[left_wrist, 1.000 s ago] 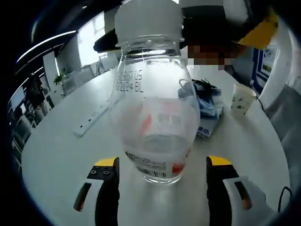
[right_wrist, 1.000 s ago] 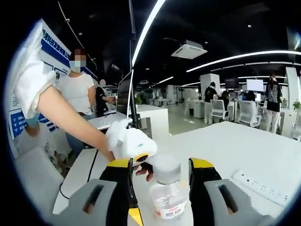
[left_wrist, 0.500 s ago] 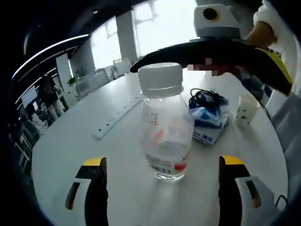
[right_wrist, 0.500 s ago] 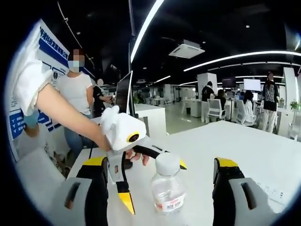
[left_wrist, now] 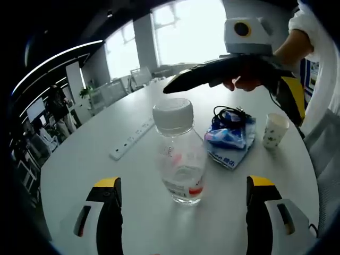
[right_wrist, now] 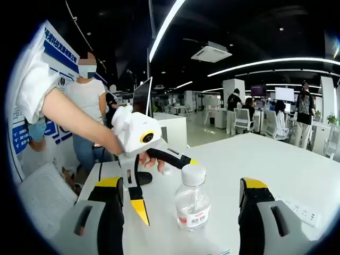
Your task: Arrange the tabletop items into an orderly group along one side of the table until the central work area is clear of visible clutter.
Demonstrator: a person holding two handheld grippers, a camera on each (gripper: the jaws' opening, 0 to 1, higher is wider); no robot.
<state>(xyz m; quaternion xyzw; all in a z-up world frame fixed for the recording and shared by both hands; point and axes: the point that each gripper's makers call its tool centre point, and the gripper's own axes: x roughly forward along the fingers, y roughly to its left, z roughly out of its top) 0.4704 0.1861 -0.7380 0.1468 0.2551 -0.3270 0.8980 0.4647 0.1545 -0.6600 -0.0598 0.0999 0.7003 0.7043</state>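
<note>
A clear plastic bottle (left_wrist: 180,159) with a white cap and a red-and-white label stands upright on the white round table (left_wrist: 79,170). My left gripper (left_wrist: 183,215) is open, its yellow-tipped jaws wide apart on the near side of the bottle, not touching it. In the right gripper view the same bottle (right_wrist: 192,201) stands ahead of my right gripper (right_wrist: 183,218), which is open too, with nothing in it. The right gripper (left_wrist: 239,74) hovers above and beyond the bottle, held by a hand. The left gripper (right_wrist: 142,159) shows left of the bottle, jaws spread.
A blue packet with a black cable on it (left_wrist: 231,135) lies right of the bottle, with a paper cup (left_wrist: 275,130) beyond it. A white power strip (left_wrist: 133,139) lies to the far left. A chair back (right_wrist: 42,199) stands at the table's edge. People stand behind.
My right gripper's jaws, close around the bottle's cap a second ago, have spread wide. Both grippers have drawn back from the bottle, which stays standing on the table.
</note>
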